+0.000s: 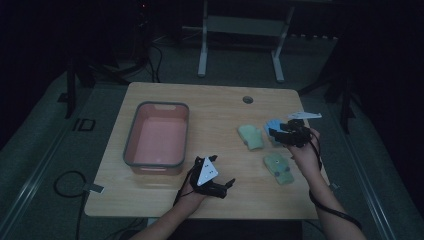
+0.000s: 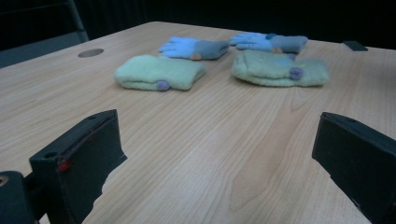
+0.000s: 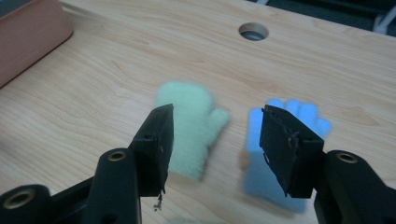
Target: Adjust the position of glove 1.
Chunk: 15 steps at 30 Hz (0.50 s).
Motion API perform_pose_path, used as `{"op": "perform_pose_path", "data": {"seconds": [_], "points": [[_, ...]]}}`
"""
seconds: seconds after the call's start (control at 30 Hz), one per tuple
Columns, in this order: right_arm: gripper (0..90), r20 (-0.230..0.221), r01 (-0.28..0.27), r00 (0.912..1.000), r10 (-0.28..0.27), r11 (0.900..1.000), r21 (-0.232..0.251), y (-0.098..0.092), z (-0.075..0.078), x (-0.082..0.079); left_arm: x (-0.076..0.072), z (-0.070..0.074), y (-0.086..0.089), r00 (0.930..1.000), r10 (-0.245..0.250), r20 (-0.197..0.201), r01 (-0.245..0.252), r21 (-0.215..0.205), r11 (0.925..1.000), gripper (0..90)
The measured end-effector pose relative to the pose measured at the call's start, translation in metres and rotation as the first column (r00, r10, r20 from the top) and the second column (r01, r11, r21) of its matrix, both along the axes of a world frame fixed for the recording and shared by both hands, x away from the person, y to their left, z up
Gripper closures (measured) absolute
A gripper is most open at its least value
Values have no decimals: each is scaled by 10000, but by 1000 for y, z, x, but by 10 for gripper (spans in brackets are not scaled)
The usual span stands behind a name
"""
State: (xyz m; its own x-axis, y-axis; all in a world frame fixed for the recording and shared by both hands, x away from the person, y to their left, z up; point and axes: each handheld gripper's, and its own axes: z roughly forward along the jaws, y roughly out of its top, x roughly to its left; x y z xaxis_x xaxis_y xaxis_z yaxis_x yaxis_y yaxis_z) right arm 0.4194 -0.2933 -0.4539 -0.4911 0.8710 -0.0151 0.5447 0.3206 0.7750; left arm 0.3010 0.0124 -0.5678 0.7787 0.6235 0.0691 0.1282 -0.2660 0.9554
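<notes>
Blue glove point(image 3: 280, 154) below my right gripper point(image 3: 217, 149), jaws half-wide, empty; next, lower and pinch. Left gripper point(image 1: 220, 187) wide, idle.

A wooden table point(image 1: 220, 107) carries a pink tub point(image 1: 157, 137) at the left, 2 green mittens point(image 1: 251, 136) and blue gloves point(image 2: 194, 47) at the right.

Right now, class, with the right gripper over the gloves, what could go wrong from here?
1. The right gripper hangs with its jaws apart between the green mitten and the blue glove; closing here might catch both or neither.
2. The second blue glove lies against the other green mitten, so lifting one could drag the other.
3. The pink bin sits across the table, so a weak pinch may drop a glove short.
</notes>
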Motion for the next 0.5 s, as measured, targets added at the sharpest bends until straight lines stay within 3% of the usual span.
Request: {"op": "perform_pose_path", "data": {"seconds": [0.1,0.23,0.37,0.5], "points": [[459,-152,-244,9996,241,9994,-226,13,-6,8,1,0,1,10000,5,-82,-5,-42,10000,19],[465,-385,-447,9983,442,9989,-119,20,-10,12,2,0,1,9998,-12,-189,11,-100,9999,19],[560,-555,-727,9959,709,9969,-312,33,-21,24,2,0,0,9998,-57,-185,56,-77,10000,19],[585,-791,-1027,9920,979,9930,-586,42,-29,35,3,0,0,9998,-65,-209,62,-121,9999,19]]}}
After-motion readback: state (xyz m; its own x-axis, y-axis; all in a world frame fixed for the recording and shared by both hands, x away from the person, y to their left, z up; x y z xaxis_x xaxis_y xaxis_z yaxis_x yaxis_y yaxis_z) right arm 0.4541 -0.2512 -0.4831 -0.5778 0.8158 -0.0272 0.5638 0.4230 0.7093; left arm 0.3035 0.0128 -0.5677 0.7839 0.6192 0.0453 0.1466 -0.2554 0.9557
